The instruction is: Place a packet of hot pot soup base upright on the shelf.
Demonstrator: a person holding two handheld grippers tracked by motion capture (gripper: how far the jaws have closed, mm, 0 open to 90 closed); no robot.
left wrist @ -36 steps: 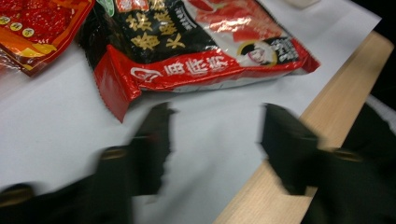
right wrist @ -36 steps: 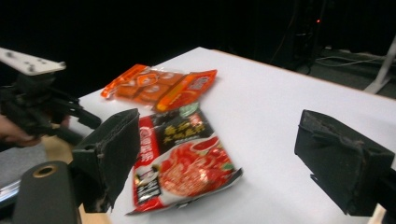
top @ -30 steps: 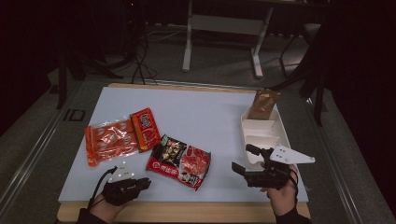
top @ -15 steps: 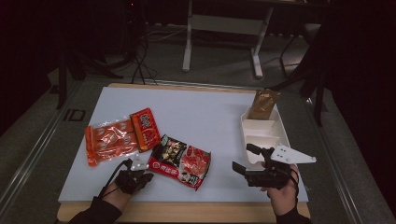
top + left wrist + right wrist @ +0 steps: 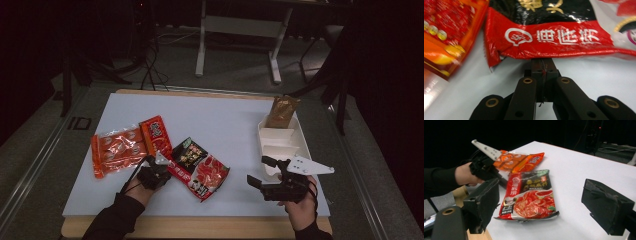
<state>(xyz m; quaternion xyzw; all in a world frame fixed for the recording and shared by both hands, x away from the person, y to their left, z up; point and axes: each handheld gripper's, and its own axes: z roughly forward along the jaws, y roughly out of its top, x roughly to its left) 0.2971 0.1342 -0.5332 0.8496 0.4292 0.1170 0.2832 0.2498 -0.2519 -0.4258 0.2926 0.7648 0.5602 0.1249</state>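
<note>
On the white table (image 5: 235,120), the clenched left claw (image 5: 543,65) meets the red sauce packet's (image 5: 564,40) edge.

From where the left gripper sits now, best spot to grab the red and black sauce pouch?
Probably the red sealed end of the red and black sauce pouch, the edge facing the left gripper. The pouch lies flat on the white table, so only a thin edge fits between the fingers. Come in low and level from the near-left, fingers opened first; they are shut now, tips at that seam.

Glossy crinkled plastic red pouch (image 5: 554,37); matt black left gripper (image 5: 543,65); smooth matt tabletop (image 5: 225,120).
</note>
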